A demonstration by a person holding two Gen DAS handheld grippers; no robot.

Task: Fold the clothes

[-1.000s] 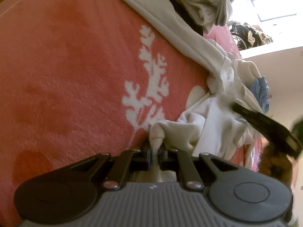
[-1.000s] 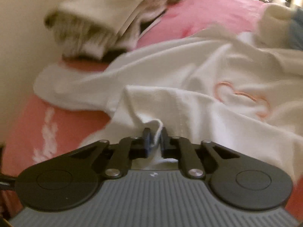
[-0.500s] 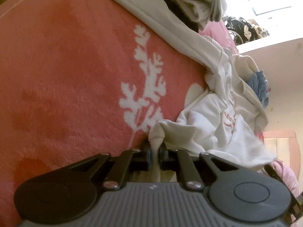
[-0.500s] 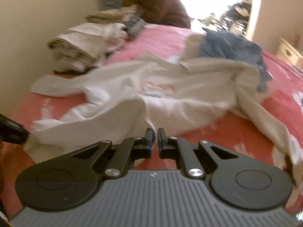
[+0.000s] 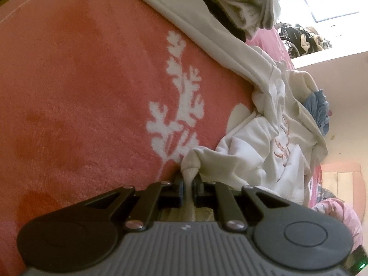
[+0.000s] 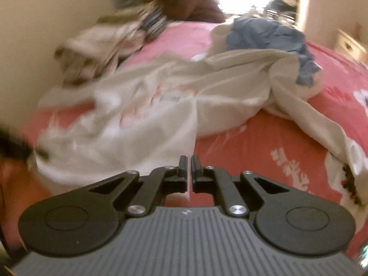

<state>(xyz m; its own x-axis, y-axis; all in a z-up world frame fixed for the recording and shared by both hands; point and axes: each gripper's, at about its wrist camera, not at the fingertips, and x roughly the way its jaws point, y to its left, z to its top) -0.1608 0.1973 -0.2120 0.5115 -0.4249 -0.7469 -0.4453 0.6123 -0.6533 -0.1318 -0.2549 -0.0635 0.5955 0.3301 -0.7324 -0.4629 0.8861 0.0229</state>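
- The left gripper (image 5: 188,185) has its fingers pinched on a bunched corner of the white sweatshirt (image 5: 260,151); the cloth puffs out in a small knot just past the fingertips and a strip of it runs back between the jaws.
- The sweatshirt lies crumpled across the coral-pink blanket (image 5: 80,92), which bears a white leaf pattern (image 5: 181,105) just left of the pinched corner. A pale orange print shows on the sweatshirt's front.
- In the right wrist view the right gripper (image 6: 190,162) has its fingers pressed nearly together — only a thin slit between them. A white edge of the sweatshirt (image 6: 142,124) shows in that slit and below it, so it appears to grip the hem, though the picture is blurred.
- From there the garment spreads away from the gripper, one sleeve (image 6: 322,128) trailing off to the right over the blanket (image 6: 264,142).
- A blue garment (image 6: 271,34) lies at the far end, touching the sweatshirt.
- A stack of folded clothes (image 6: 101,48) sits by the wall on the left — blurred.
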